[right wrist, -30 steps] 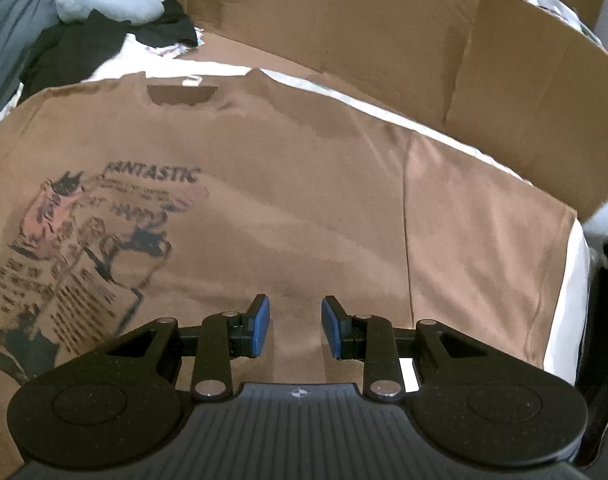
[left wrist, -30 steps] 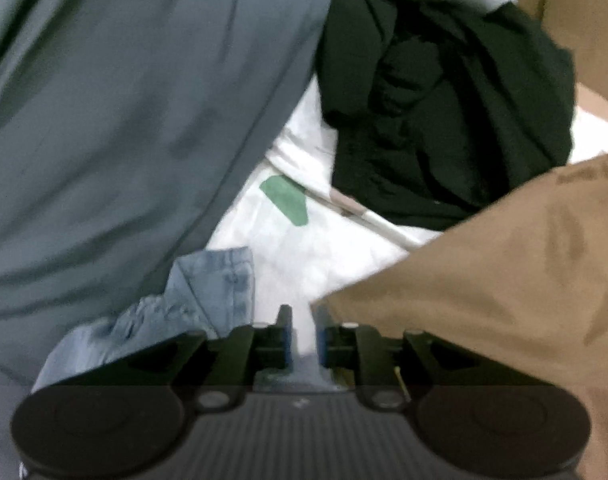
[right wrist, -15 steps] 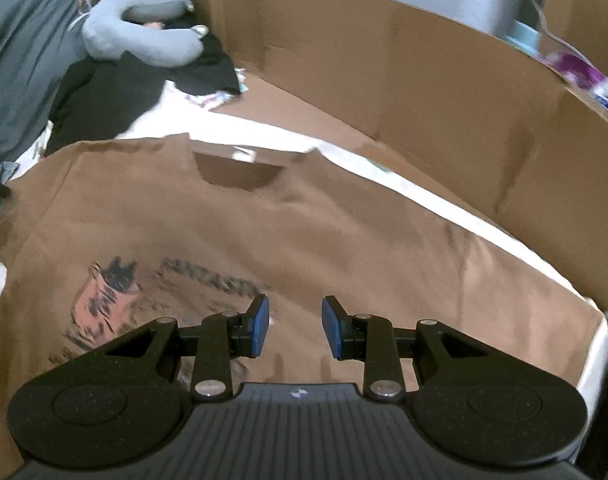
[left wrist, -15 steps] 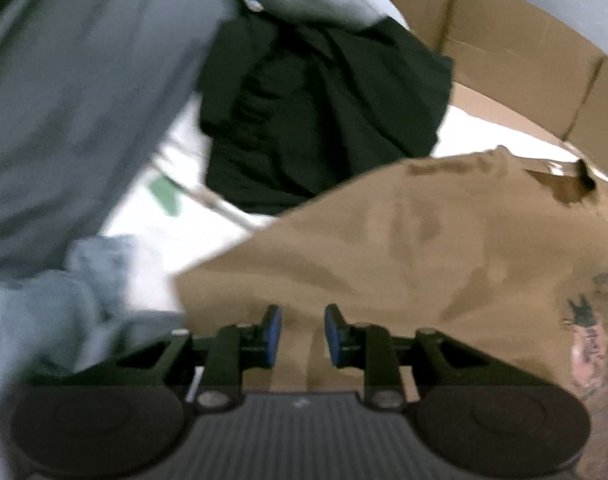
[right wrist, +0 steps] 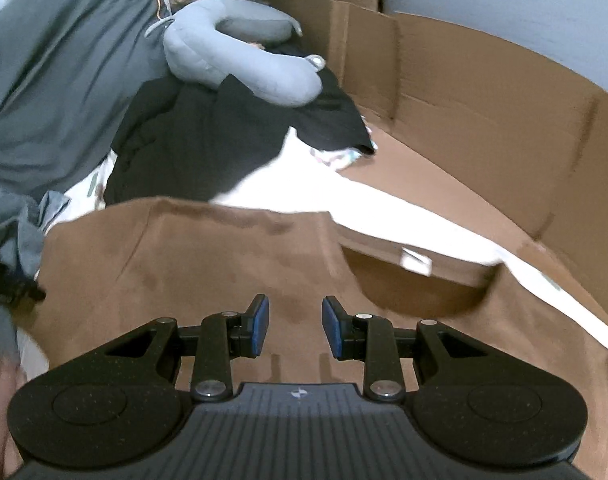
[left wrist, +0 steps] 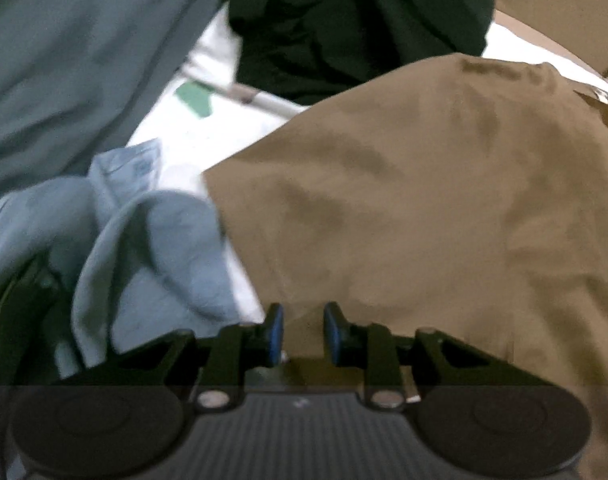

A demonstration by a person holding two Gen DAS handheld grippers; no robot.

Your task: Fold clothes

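Note:
A brown T-shirt (right wrist: 207, 264) lies spread on a white sheet (right wrist: 304, 188). Its collar (right wrist: 416, 280) shows just right of my right gripper (right wrist: 295, 326), which hovers open over the shirt's upper chest with nothing between its pads. In the left wrist view the same brown shirt (left wrist: 424, 208) fills the right half, its sleeve edge running down to my left gripper (left wrist: 302, 332). That gripper stands open, with brown fabric showing in the gap between its blue pads (left wrist: 275, 332).
A crumpled light-blue garment (left wrist: 151, 248) lies left of the shirt. Black clothes (right wrist: 207, 140) and a grey neck pillow (right wrist: 239, 64) sit behind it beside a grey-blue blanket (right wrist: 55, 80). Cardboard walls (right wrist: 484, 92) enclose the far and right sides.
The right gripper has moved up the shirt toward the collar, and the chest print has left its view. The left gripper has swung over the sleeve edge and its pads have parted.

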